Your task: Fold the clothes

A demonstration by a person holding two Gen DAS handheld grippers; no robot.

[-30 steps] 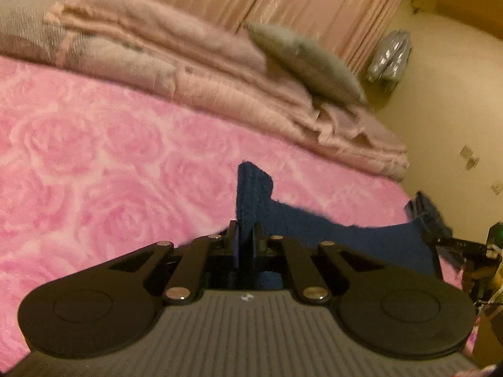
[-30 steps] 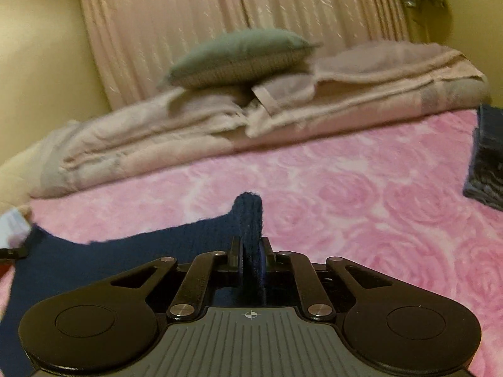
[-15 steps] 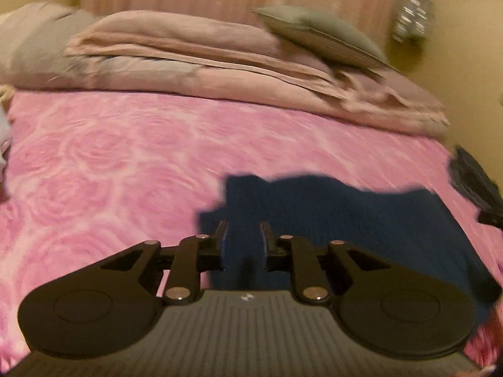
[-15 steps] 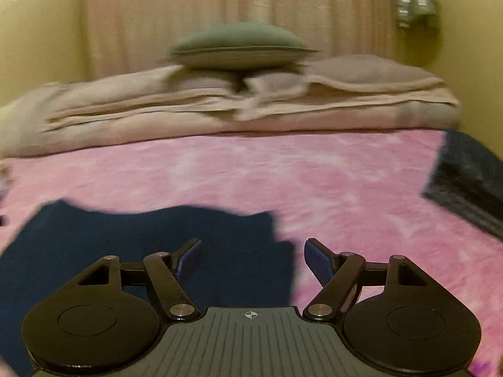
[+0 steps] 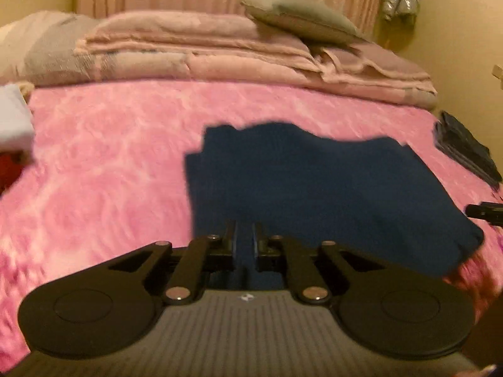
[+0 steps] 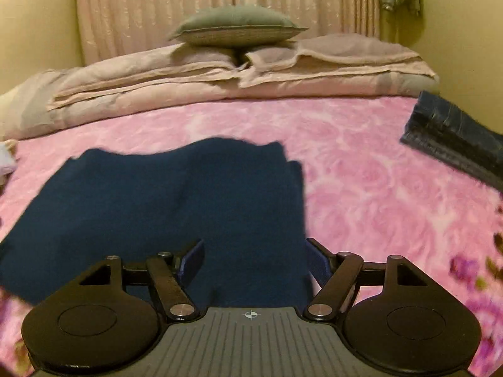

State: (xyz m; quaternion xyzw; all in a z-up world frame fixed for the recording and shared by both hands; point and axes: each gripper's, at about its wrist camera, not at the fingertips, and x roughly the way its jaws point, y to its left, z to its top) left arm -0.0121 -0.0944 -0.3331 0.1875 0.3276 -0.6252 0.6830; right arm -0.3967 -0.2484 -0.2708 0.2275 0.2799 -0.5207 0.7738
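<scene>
Hovering over navy garment [image 5: 314,185], left tongs [image 5: 244,242] closing empty, right tongs [image 6: 254,260] spread.

Both wrist views — low, close — face the headboard-end bedding [image 5: 220,50].

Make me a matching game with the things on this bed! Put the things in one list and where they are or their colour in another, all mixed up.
Things:
1. navy garment
2. grey-green cushion
3. folded dark clothes
4. bedspread

Descriptions:
A. pink with a rose pattern
B. on top of the folded beige bedding
C. near the bed's right edge
D. lying flat in front of both cameras

Pairs: 1-D, 2-B, 3-C, 4-A
</scene>
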